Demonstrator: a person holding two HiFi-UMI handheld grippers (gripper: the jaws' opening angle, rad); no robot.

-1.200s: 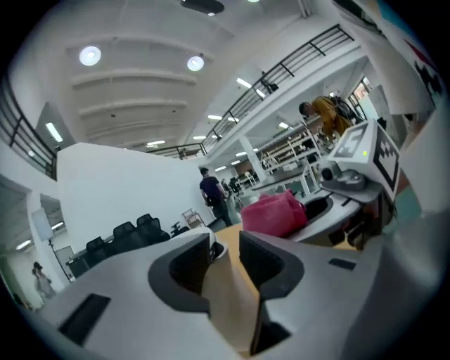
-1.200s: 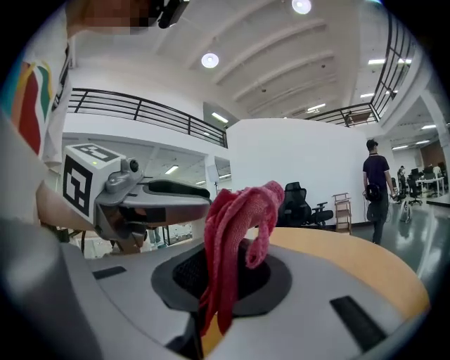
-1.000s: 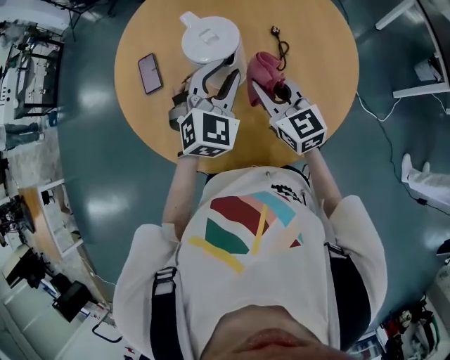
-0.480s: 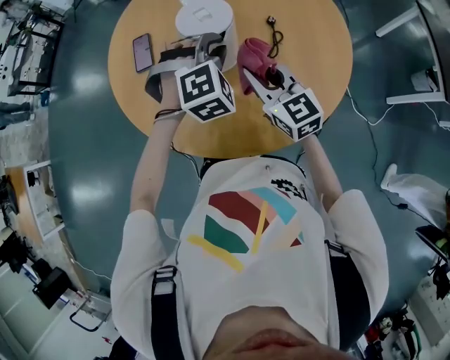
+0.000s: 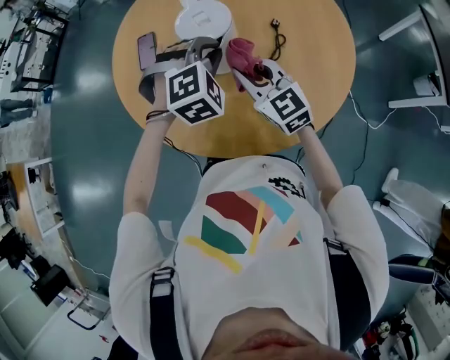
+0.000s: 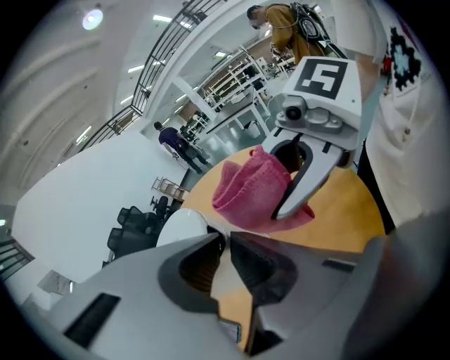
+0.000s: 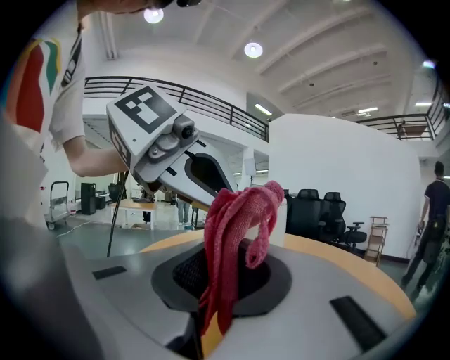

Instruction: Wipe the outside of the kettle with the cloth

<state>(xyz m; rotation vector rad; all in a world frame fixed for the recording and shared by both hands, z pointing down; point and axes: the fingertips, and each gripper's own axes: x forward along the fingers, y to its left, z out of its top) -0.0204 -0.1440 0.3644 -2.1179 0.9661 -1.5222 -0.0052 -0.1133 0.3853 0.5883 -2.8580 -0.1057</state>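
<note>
Left hand-held gripper (image 6: pixel 226 238) against kettle (image 5: pixel 202 17), grip unclear.

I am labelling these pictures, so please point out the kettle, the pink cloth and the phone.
kettle (image 5: pixel 202 17), head view, on its white lid
pink cloth (image 5: pixel 239 52), head view, on its bunched top fold
phone (image 5: pixel 145 46), head view, on its dark face

On the round wooden table (image 5: pixel 232 133), a flat dark phone (image 5: pixel 146 49) lies left of the white plastic kettle (image 5: pixel 204 17), with the pink knitted cloth (image 5: pixel 240 55) just right.

Evenly bright, fisheye-warped edges, blurred foreground
</note>
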